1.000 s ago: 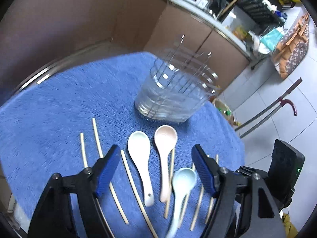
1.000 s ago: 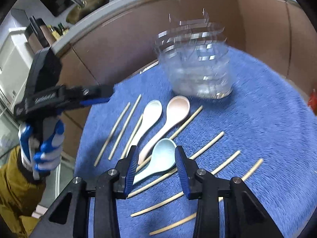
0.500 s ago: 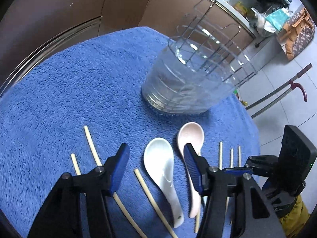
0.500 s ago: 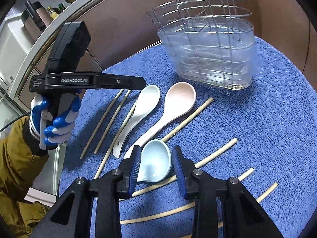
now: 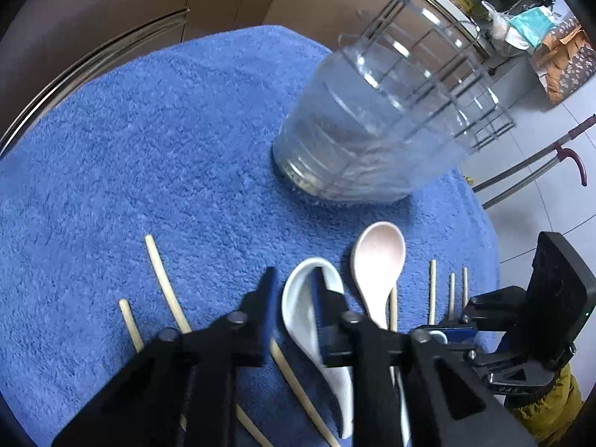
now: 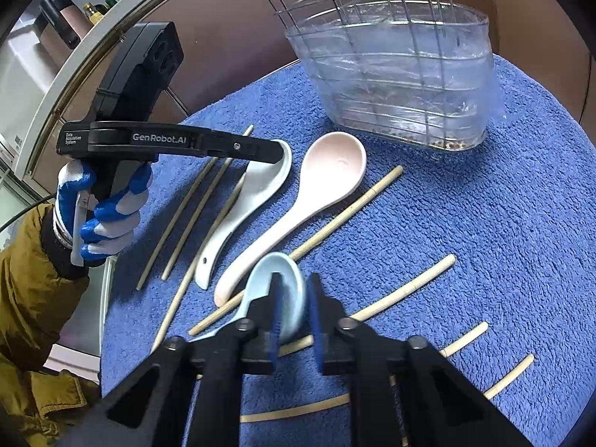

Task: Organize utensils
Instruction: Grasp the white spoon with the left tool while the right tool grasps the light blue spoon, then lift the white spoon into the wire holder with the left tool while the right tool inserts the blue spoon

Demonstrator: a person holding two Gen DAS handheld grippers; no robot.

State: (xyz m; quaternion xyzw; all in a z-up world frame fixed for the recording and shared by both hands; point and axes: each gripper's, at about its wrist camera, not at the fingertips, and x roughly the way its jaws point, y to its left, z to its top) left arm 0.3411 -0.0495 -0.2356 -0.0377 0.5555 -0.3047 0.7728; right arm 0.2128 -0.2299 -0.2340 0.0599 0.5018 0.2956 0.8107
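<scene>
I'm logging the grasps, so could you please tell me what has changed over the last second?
Both claws came down and have just been closing: the left claw on the white spoon, the right claw on the blue spoon. The pink spoon, chopsticks and basket stayed put.

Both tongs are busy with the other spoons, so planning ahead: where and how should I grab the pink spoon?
Grip the pink spoon across its narrow handle, near the tail end, coming down from above with the pads either side. It lies flat on the blue towel, bowl up and towards the wire basket. The bowl looks too wide and rounded to pinch. Mind the chopstick close along its right side.
</scene>
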